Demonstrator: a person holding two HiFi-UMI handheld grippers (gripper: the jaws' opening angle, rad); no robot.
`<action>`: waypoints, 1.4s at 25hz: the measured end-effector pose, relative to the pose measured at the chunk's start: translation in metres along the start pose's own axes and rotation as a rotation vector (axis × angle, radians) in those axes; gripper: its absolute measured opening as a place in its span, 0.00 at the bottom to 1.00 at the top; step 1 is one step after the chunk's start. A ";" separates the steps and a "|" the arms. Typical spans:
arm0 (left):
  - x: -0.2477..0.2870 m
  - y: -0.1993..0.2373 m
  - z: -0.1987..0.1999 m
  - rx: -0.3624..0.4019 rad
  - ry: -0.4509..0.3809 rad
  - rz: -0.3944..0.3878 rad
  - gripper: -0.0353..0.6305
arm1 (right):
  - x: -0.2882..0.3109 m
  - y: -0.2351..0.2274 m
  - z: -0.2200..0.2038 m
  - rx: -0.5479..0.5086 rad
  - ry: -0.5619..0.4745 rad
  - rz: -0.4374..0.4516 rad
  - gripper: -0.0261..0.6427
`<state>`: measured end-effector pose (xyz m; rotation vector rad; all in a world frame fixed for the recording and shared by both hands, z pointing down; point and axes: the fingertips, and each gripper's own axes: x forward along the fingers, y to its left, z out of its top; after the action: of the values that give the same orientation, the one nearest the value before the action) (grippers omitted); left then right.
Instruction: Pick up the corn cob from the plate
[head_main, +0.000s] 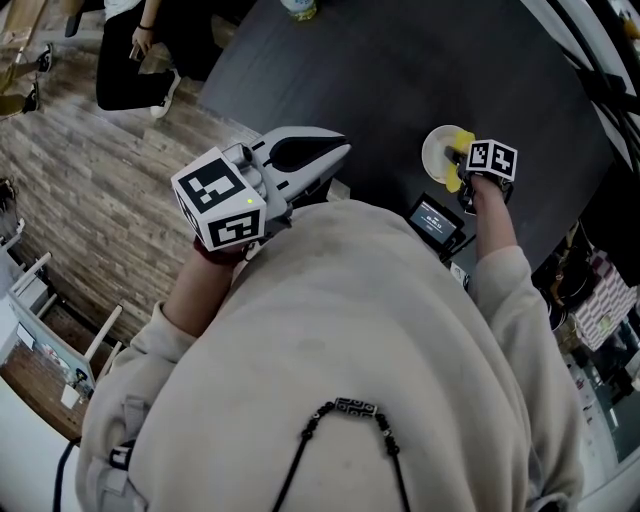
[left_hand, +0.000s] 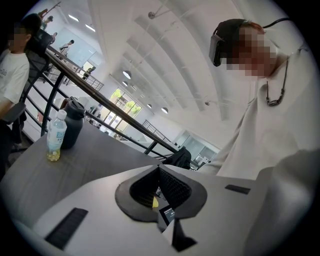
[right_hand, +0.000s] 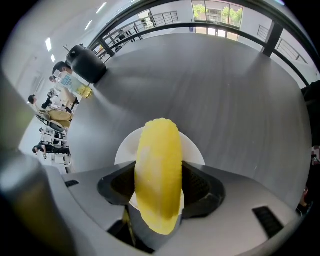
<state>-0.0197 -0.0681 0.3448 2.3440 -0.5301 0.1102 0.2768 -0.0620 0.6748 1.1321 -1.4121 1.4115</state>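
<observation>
Looking down, the head view has the left gripper (head_main: 338, 150) left of the round white plate (head_main: 434, 150) on a dark surface (head_main: 380, 80). Left gripper view: fingers (left_hand: 176, 187) together, empty. Right gripper view: the right gripper (right_hand: 159, 187) clamps the yellow corn cob (right_hand: 157, 150) over that plate.

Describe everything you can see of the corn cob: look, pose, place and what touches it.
The corn cob is bright yellow, long and rounded, with bumpy kernel rows at its edges and a plastic-looking sheen. It lies lengthwise over a small round white plate on the dark table, between the jaws of the right gripper, whose pads appear to meet both its sides. Whether it rests on the plate or is lifted cannot be told.
</observation>
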 end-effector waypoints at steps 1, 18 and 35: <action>0.000 0.000 0.000 0.002 0.000 -0.002 0.06 | 0.000 0.000 0.000 -0.003 -0.005 0.004 0.42; 0.025 -0.016 0.017 0.123 0.089 -0.137 0.06 | -0.056 0.017 0.017 -0.047 -0.234 0.105 0.42; 0.077 -0.037 0.056 0.270 0.189 -0.411 0.06 | -0.256 0.085 0.024 0.043 -0.800 0.240 0.42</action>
<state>0.0612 -0.1083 0.2971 2.6185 0.0694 0.2187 0.2616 -0.0775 0.4051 1.7083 -2.1294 1.1863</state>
